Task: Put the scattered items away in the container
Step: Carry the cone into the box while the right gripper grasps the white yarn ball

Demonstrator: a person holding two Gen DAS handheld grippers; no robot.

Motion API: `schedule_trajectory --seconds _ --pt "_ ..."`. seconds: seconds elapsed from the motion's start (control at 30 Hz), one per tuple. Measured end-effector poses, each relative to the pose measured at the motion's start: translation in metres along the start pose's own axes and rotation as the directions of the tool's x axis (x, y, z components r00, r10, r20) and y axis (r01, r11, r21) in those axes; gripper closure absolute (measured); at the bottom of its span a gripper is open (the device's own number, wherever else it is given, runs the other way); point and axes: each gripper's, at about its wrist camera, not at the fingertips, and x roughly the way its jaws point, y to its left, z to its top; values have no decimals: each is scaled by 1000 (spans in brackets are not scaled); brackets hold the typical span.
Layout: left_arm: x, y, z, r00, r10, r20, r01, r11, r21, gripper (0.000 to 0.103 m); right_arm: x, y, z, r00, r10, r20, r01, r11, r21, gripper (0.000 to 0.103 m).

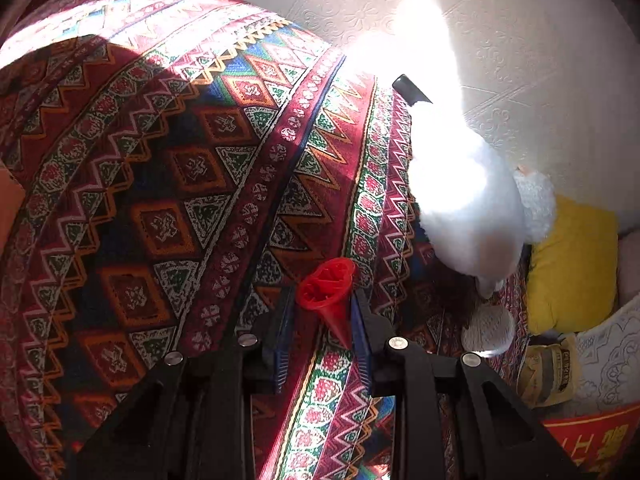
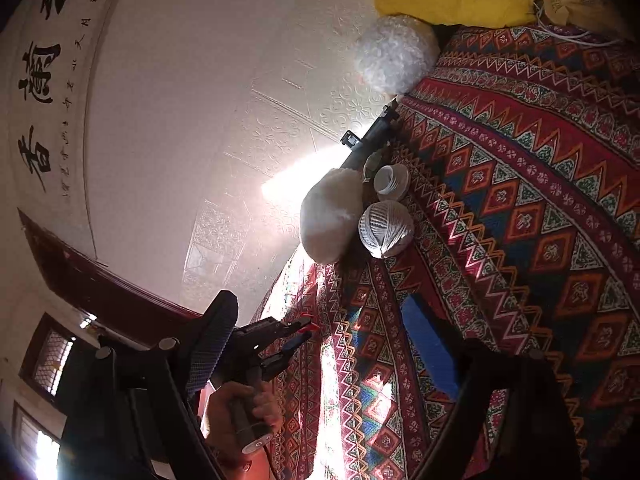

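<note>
Left claw: closed on a red cone, its blue pads pressing the cone's narrow part, low centre of the left wrist view; wide ribbed mouth facing up-left
Right claw: jaws wide apart, nothing between them; lower half of the right wrist view
Patterned cloth: red woven cover beneath both claws
White string ball: on the cloth, mid-frame, touching a white fluffy item
Small white cup: just above the ball
Yellow cushion: right edge
</note>
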Motion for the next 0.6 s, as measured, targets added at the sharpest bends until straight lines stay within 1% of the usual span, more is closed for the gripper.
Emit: schedule_trajectory --seconds 0.03,0.07,0.1,0.13,0.17,0.2,0.3,0.37,0.4,0.5,0.53,0.6 --pt "-22 -9 -13 998 42 53 -46 995 85 79 -2 1 0 1000 -6 6 6 1000 -7 18" --pt "-46 -18 -30 989 81 122 -102 979 175 79 -4 2 1 1000 -13 11 13 1000 -15 18" --pt "-71 -27 -49 975 111 193 -159 953 257 79 -4 3 0 1000 -18 14 18 1000 -21 18" --pt "-96 -34 -70 957 128 261 -211 924 318 79 -3 4 -1 1000 -21 13 22 999 -26 18" --pt "-119 -36 -89 940 134 314 -247 901 357 79 -2 4 -2 1000 -25 10 25 999 -27 18" --pt "-141 -37 -105 927 132 352 -272 882 385 79 1 4 -4 1000 -29 5 29 999 -27 18" --pt "-198 -29 -143 888 124 442 -326 848 418 79 9 8 -12 998 -61 -15 61 997 -54 18" --pt "-227 -19 -156 870 120 479 -343 844 413 79 14 13 -19 996 -88 -27 86 993 -86 18" --pt "-238 -13 -159 857 120 501 -354 843 404 79 17 16 -23 994 -99 -35 95 990 -104 18" --pt "-266 -2 -166 813 129 568 -398 836 379 79 25 24 -34 990 -136 -46 127 979 -160 18" --pt "-273 3 -168 804 130 580 -404 835 373 79 26 26 -37 987 -153 -45 143 974 -178 18" --pt "-284 14 -166 803 122 583 -391 847 360 79 30 28 -42 981 -190 -41 178 962 -208 18"
